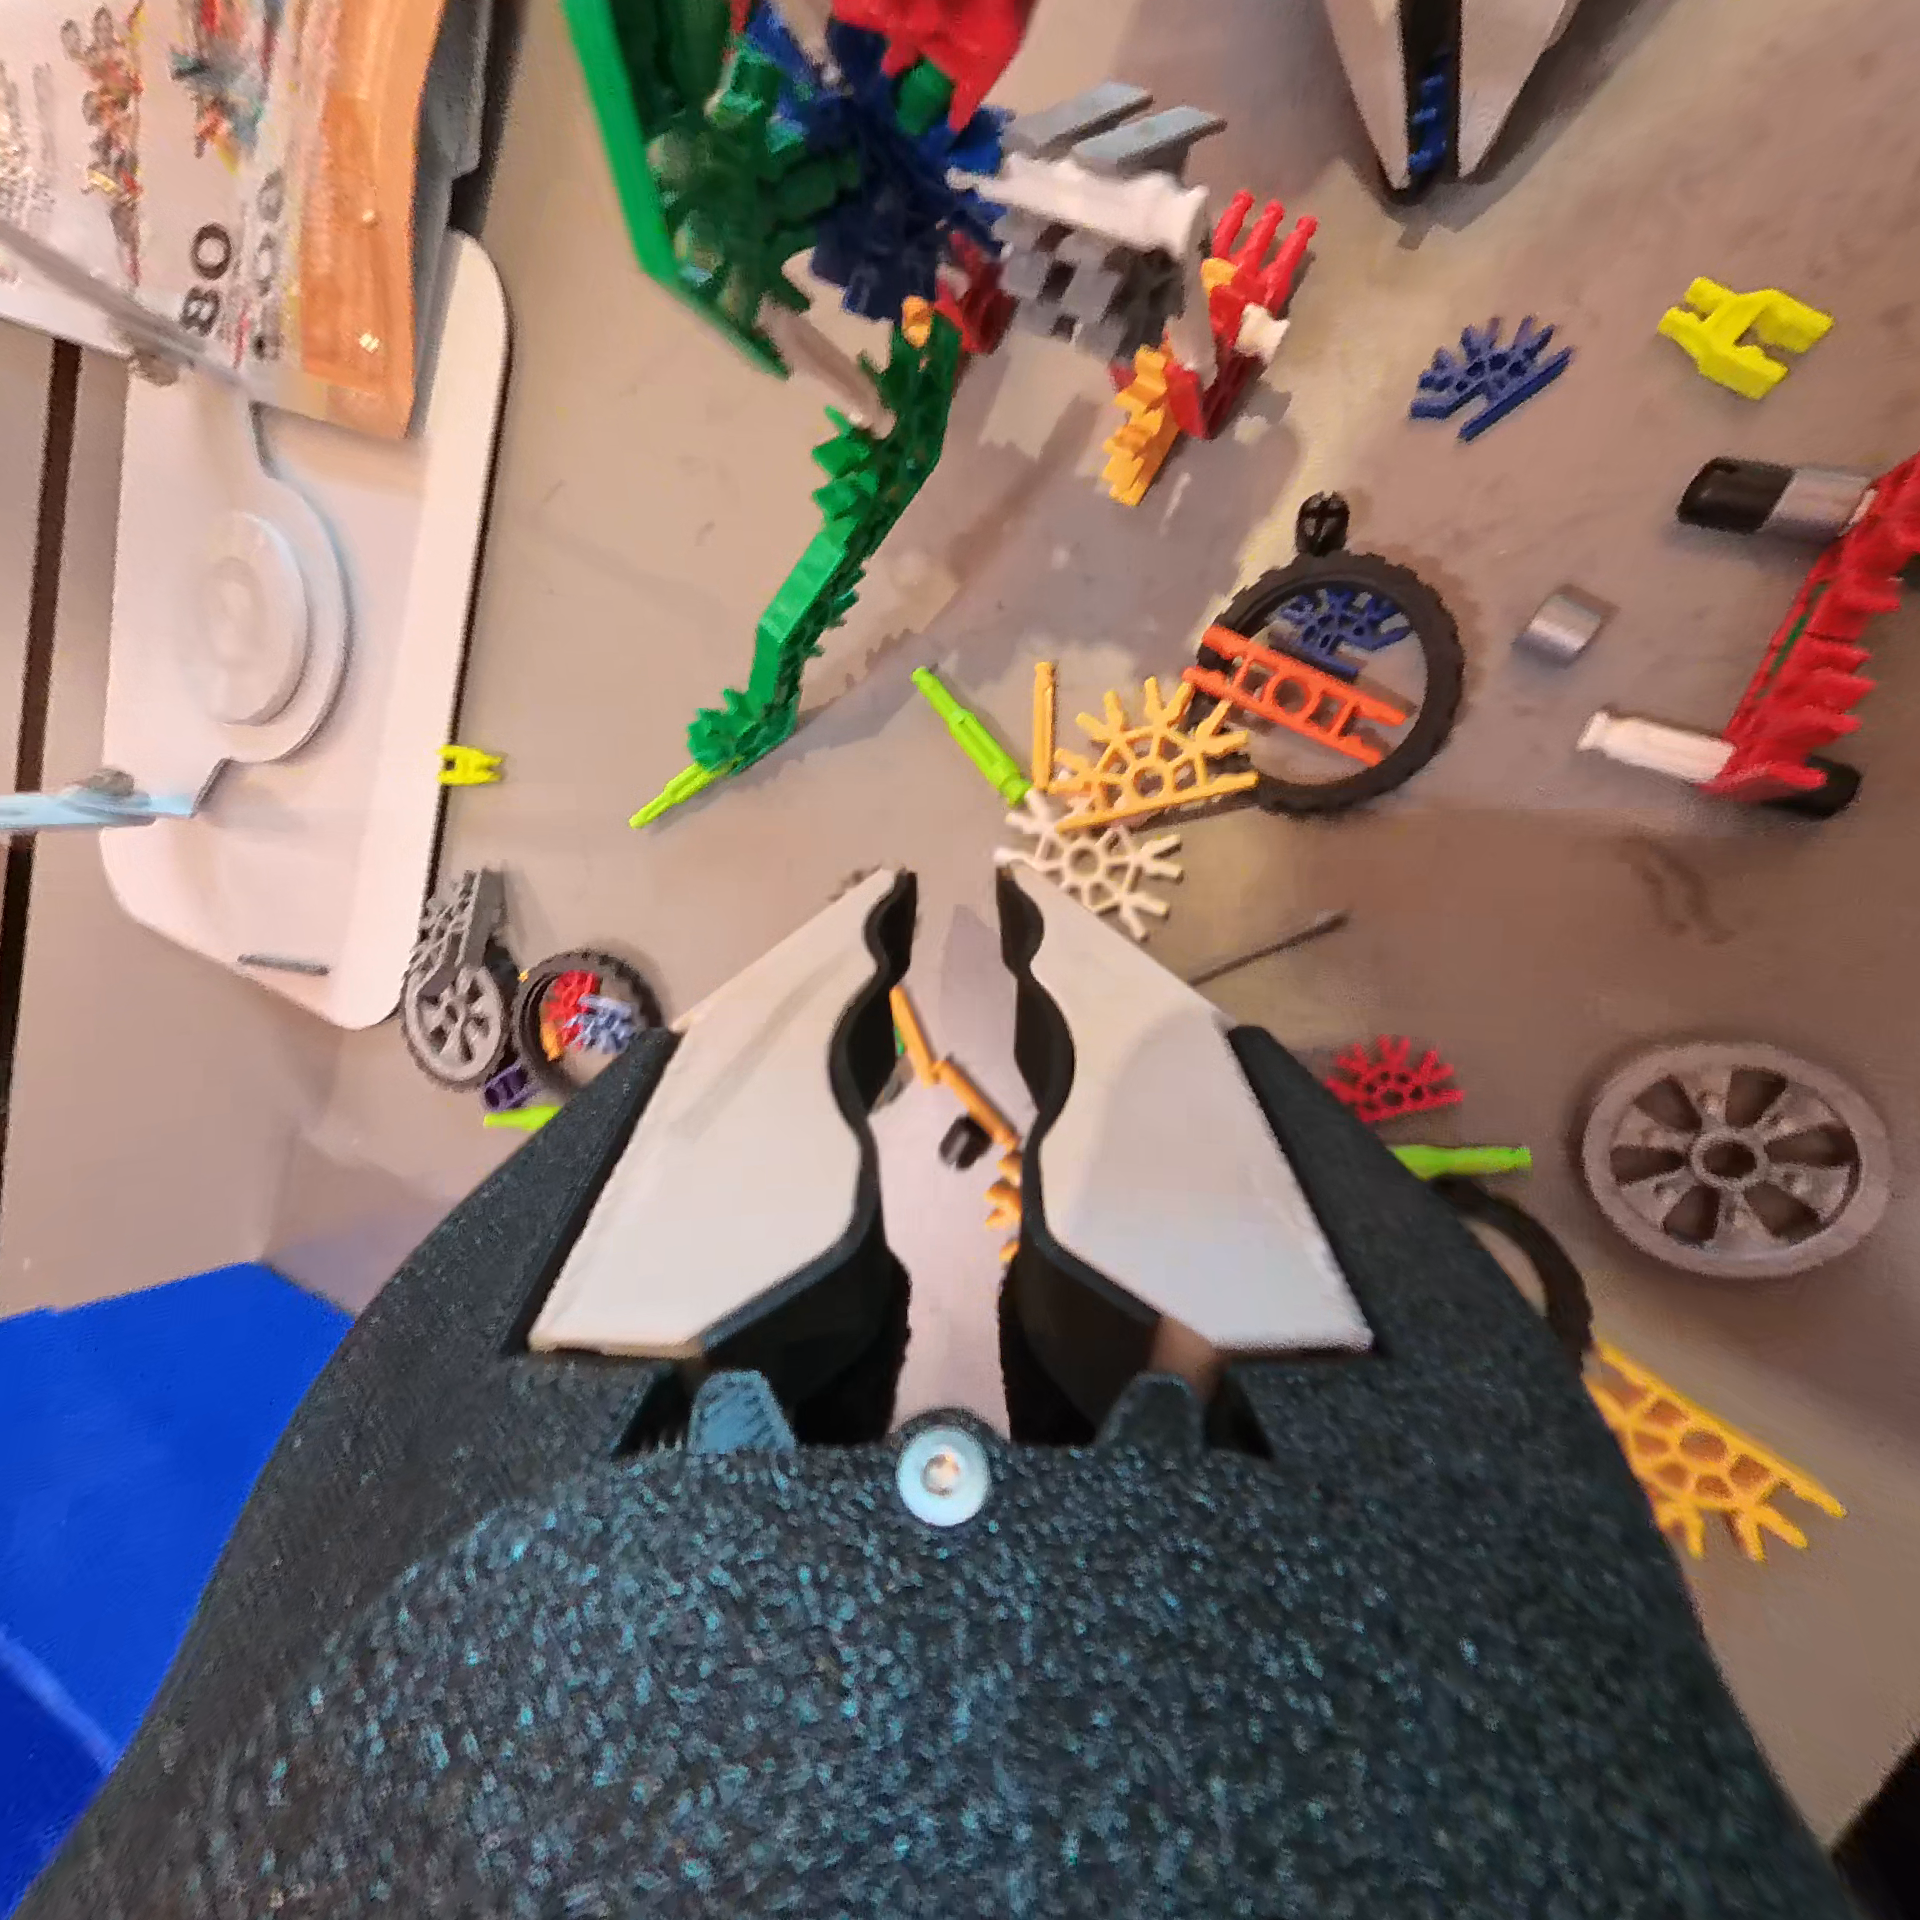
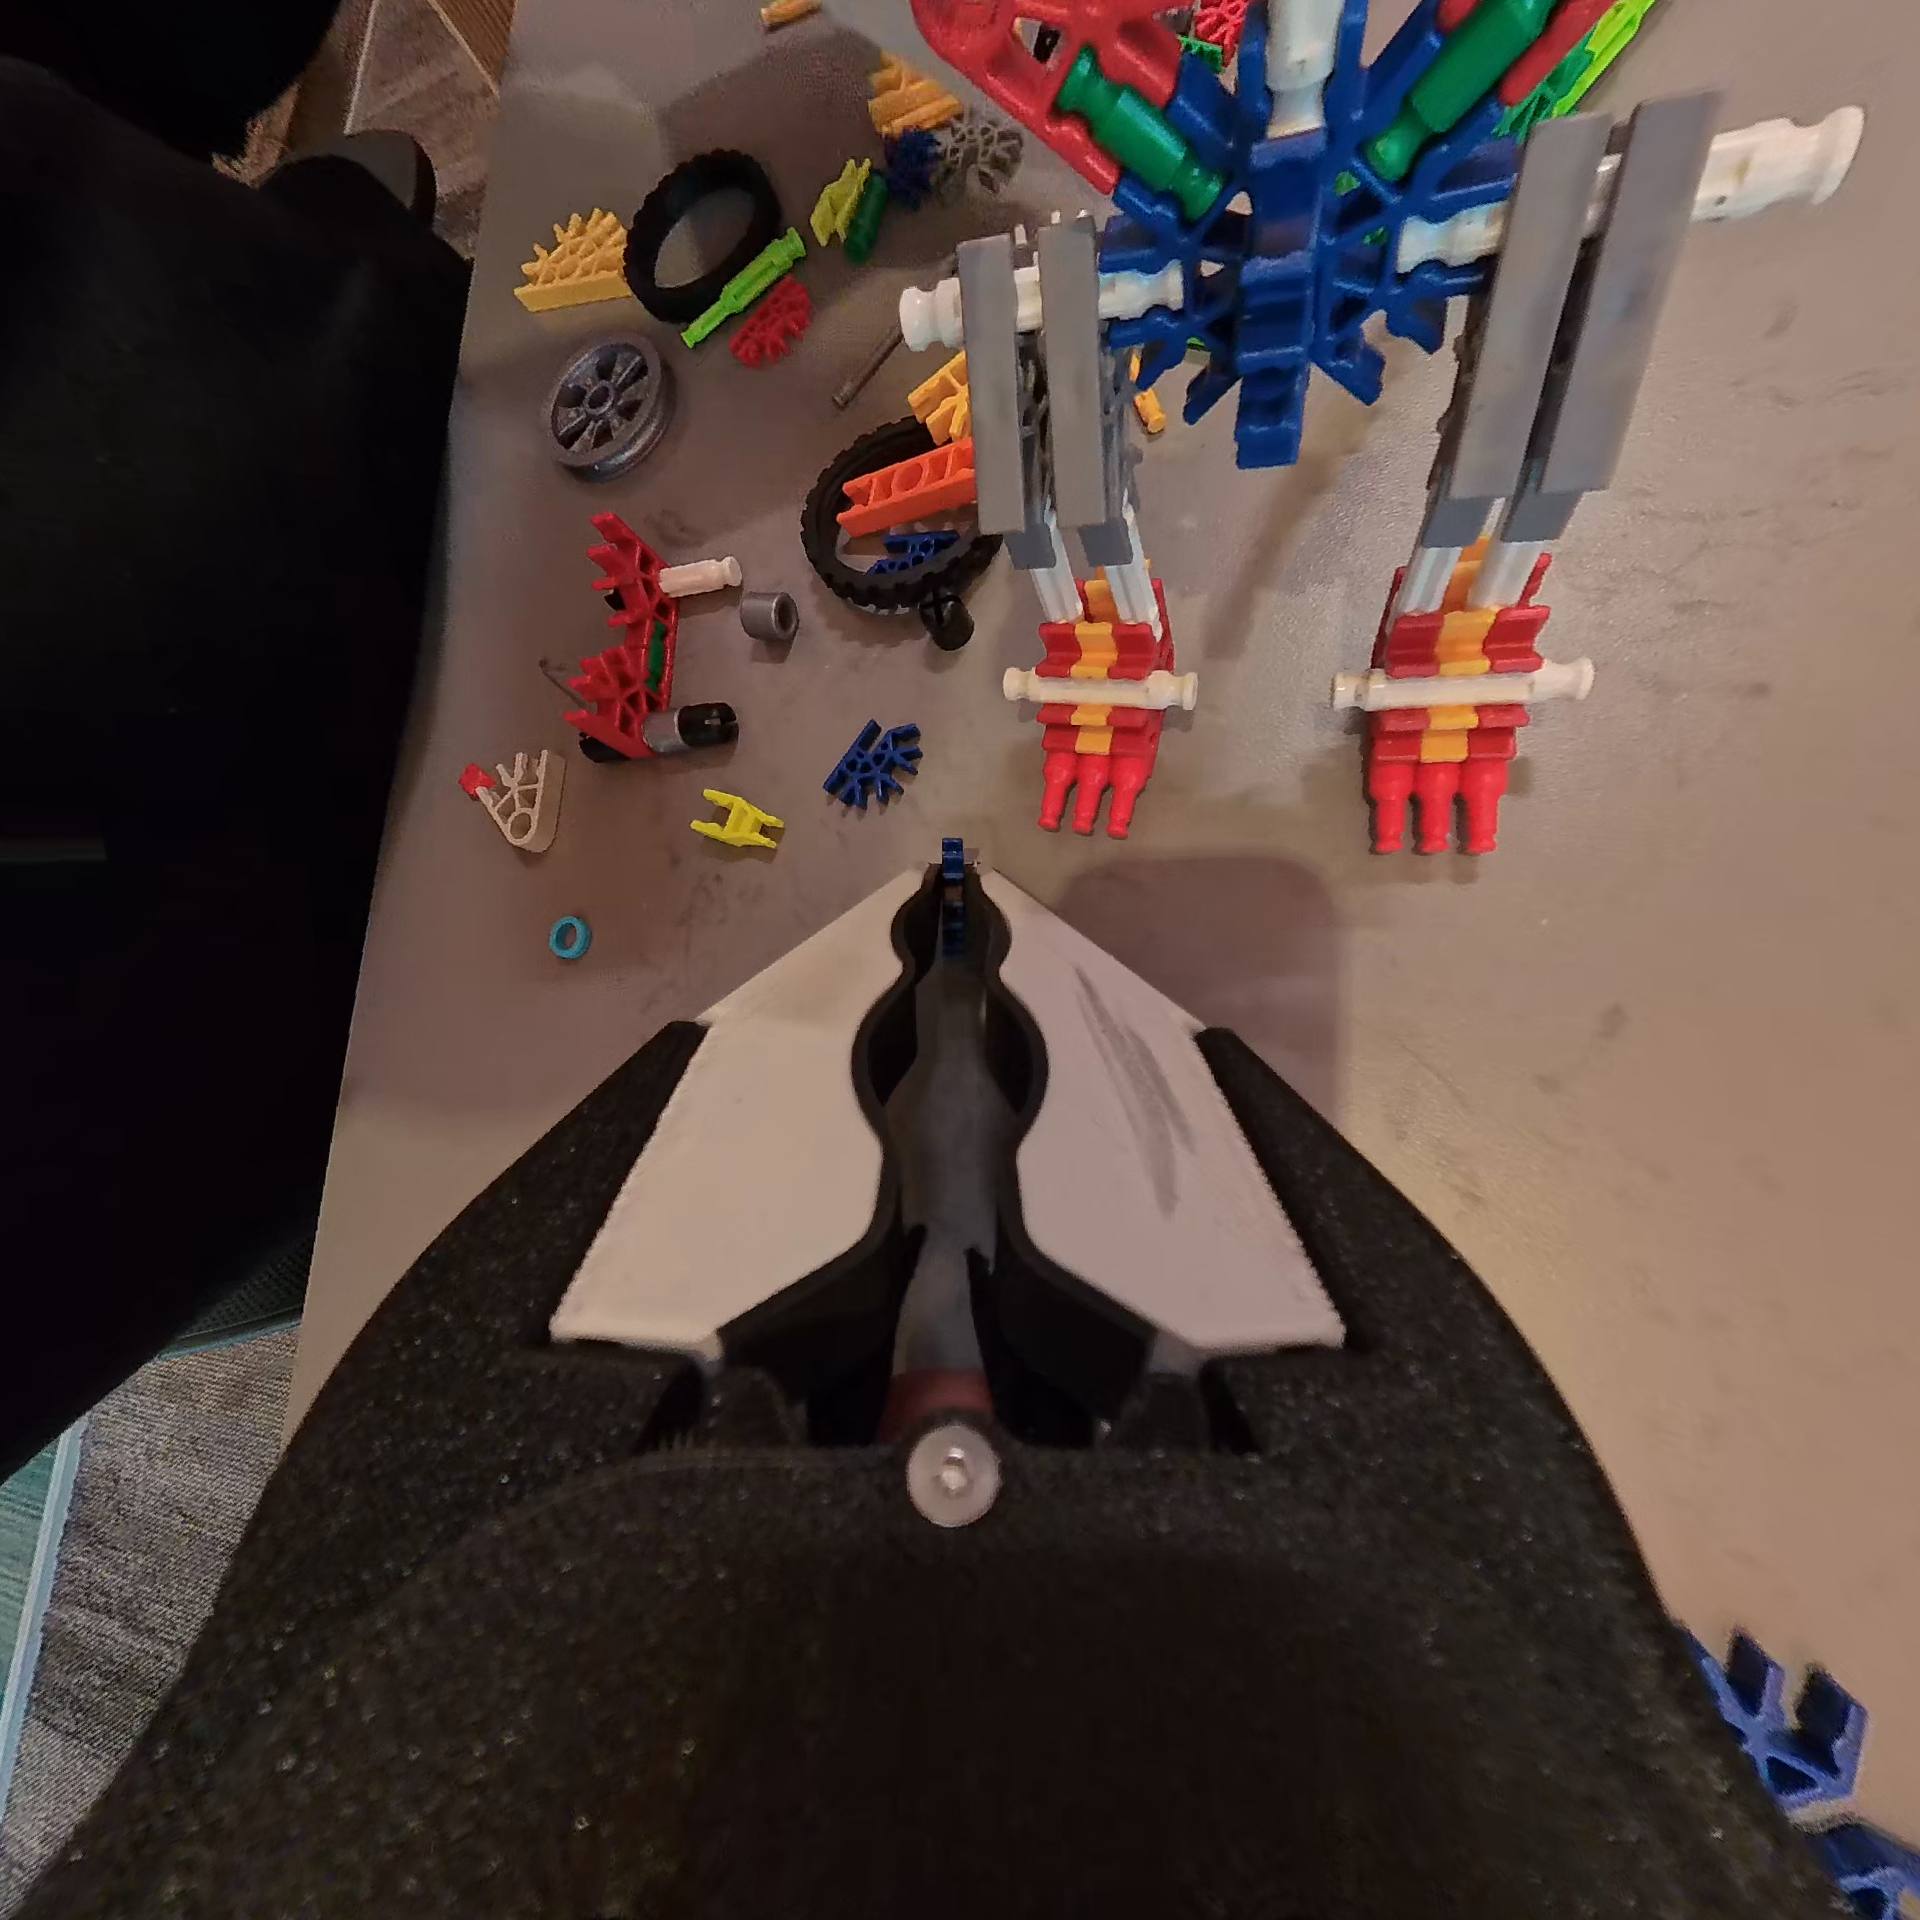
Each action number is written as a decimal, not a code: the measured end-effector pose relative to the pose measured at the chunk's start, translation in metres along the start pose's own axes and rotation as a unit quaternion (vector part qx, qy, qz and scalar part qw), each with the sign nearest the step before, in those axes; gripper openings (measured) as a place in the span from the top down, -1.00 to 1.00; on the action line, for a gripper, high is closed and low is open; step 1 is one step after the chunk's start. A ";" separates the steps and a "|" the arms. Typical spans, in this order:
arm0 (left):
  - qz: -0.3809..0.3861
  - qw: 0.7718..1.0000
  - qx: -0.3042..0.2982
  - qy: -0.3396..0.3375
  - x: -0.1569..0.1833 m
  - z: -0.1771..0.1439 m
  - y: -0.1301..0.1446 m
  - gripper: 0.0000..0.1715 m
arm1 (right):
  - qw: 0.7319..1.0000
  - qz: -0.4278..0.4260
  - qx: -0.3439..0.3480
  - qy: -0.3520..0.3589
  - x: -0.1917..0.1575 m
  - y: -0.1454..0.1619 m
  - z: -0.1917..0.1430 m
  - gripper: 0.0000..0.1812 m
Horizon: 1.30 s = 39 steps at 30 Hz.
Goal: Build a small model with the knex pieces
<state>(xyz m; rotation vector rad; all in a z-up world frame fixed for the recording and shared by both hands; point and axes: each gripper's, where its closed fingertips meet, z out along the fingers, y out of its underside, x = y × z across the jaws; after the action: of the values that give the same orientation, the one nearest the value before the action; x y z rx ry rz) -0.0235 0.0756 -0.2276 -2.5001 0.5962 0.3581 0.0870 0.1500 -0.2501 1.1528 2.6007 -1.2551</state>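
Note:
My right gripper (image 2: 951, 883) is shut on a small blue connector piece (image 2: 951, 896), held above the grey table (image 2: 1558, 1039); it also shows in the left wrist view (image 1: 1423, 114) at the top right. Ahead of it stands a multicoloured toy model (image 2: 1278, 270) with a blue hub, grey legs and two red feet (image 2: 1101, 717). My left gripper (image 1: 956, 888) is open and empty over the table. A white snowflake connector (image 1: 1091, 862) and a yellow fan connector (image 1: 1153, 758) lie just beyond its right finger. An orange rod piece (image 1: 951, 1081) lies under its jaws.
Loose parts lie about: a black tyre with an orange piece (image 1: 1335, 686), a grey wheel hub (image 1: 1730, 1158), a blue connector (image 1: 1491, 374), a yellow clip (image 1: 1740, 332), a red assembly (image 1: 1818, 675). A white tray (image 1: 312, 623), a booklet (image 1: 208, 177) and a blue bin (image 1: 135, 1507) sit left. Tip to tip, the grippers are about 15 cm apart. Measured from the fingertips, the yellow clip (image 1: 1740, 332) is 5 cm or so from the right gripper and 15 cm from the left. My right wrist view (image 2: 724, 816) looks at it from another angle.

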 end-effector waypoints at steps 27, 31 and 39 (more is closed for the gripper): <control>-0.032 0.992 -0.120 0.040 0.009 -0.005 0.057 0.90 | 1.000 0.001 0.000 -0.002 0.000 0.000 0.001 0.97; -0.028 0.992 -0.108 0.067 0.021 -0.007 0.052 0.92 | 1.000 0.001 0.000 -0.001 -0.001 0.000 0.001 0.96; 0.020 0.995 -0.058 0.074 0.030 -0.011 0.032 0.86 | 1.000 0.002 0.001 -0.002 0.000 0.000 0.001 0.97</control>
<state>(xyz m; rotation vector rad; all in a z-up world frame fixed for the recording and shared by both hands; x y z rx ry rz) -0.0121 0.0349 -0.2437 -2.6470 0.7028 0.2284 0.0869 0.1491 -0.2501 1.1536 2.5942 -1.2571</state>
